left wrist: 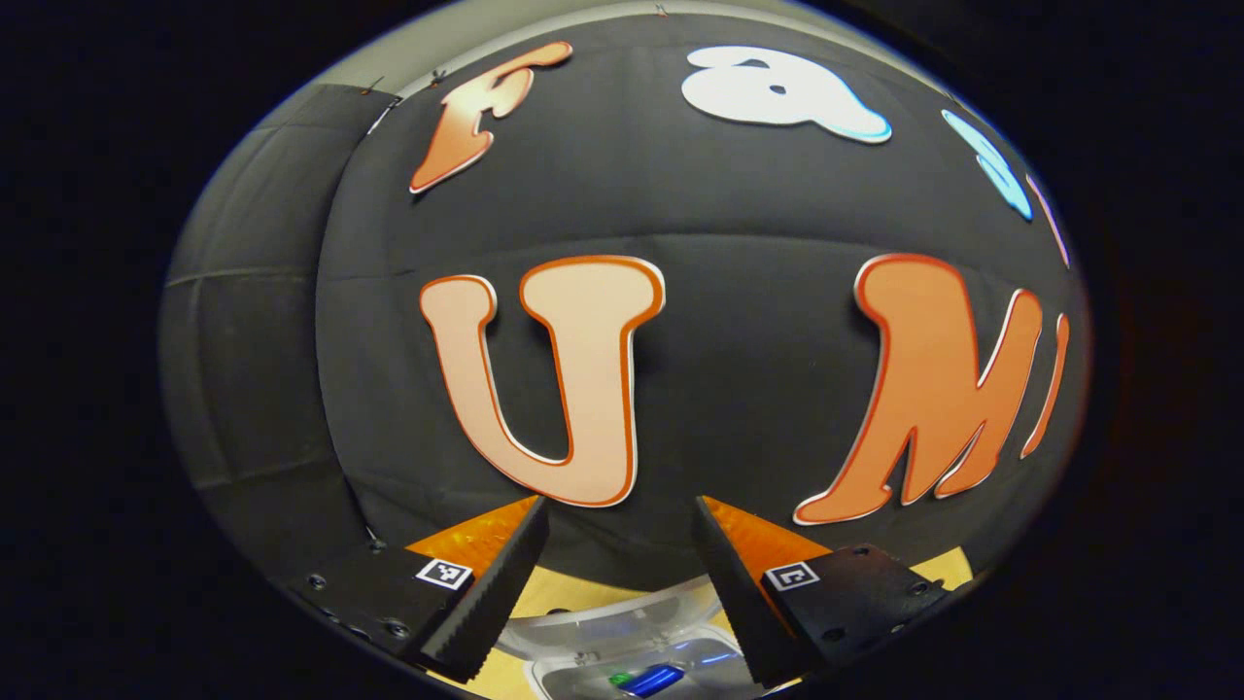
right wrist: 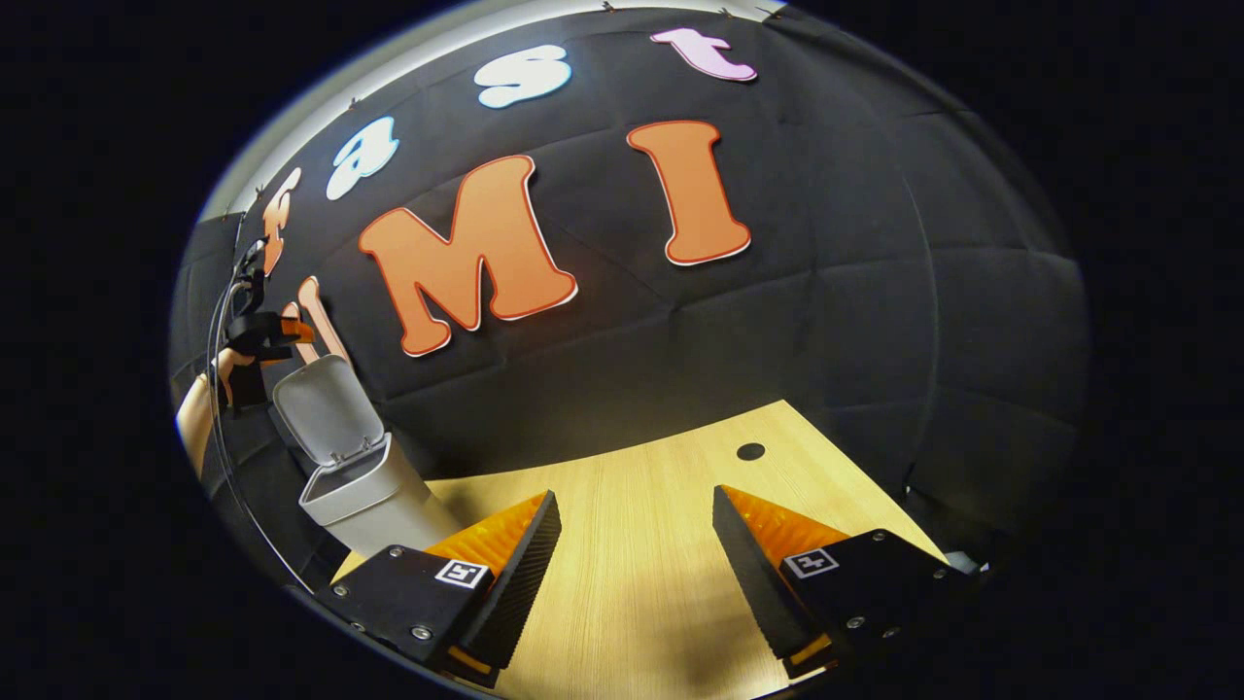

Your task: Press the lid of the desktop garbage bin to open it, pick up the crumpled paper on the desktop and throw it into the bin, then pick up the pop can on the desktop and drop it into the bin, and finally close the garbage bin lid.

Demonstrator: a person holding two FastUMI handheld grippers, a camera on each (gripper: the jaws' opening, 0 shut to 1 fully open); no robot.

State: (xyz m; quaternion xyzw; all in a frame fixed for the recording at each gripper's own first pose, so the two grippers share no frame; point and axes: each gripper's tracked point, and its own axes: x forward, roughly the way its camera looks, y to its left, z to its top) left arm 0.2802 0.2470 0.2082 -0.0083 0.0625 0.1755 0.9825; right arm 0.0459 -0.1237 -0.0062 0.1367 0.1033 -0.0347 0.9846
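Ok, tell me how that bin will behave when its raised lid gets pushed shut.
The bin looks like thin, light plastic, tall and narrow, so a sideways shove would probably slide or tip it. Its lid stands open on a rear hinge and should swing down easily; pressing downward seems safer. The left gripper hangs above it, fingers apart.

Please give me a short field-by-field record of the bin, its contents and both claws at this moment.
bin: grey desktop garbage bin on the wooden desktop
lid: lid raised, open
contents: a blue and green item inside the bin; cannot tell what it is
left claw: left claw open, above the bin's opening
right claw: right claw open, over bare desktop, holding nothing
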